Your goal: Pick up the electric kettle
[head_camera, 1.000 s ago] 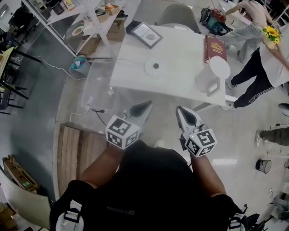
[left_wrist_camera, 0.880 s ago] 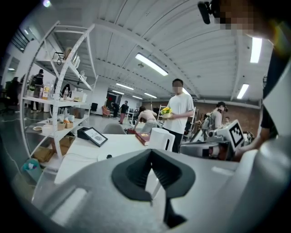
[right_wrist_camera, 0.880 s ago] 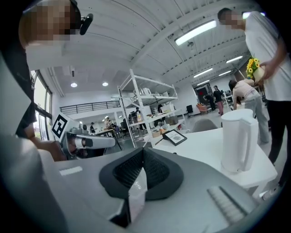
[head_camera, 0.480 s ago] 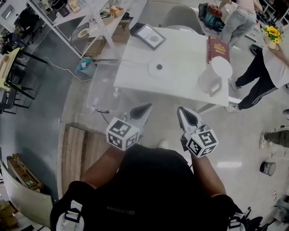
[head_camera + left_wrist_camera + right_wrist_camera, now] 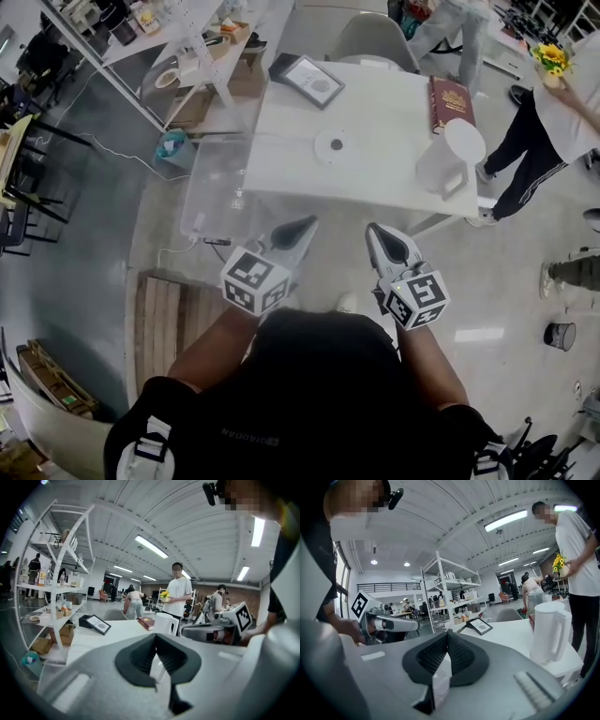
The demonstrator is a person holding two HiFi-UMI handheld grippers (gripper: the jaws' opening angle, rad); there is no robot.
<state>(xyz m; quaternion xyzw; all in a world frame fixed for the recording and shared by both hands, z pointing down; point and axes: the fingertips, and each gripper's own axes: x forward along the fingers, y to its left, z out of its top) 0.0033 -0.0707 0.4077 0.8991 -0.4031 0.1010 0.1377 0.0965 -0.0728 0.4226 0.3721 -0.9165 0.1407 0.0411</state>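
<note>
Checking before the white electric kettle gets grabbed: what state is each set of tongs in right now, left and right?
Left tongs: closed, holding nothing.
Right tongs: closed, holding nothing.

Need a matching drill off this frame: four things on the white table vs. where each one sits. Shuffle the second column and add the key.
Things:
1. electric kettle
2. round kettle base
3. dark red book
4. black-framed picture

Places (near = the person's side):
A. far left corner of the table
B. mid-table, with nothing standing on it
C. near right corner
D. far right side, behind the electric kettle

Pairs: 1-C, 2-B, 3-D, 4-A
</note>
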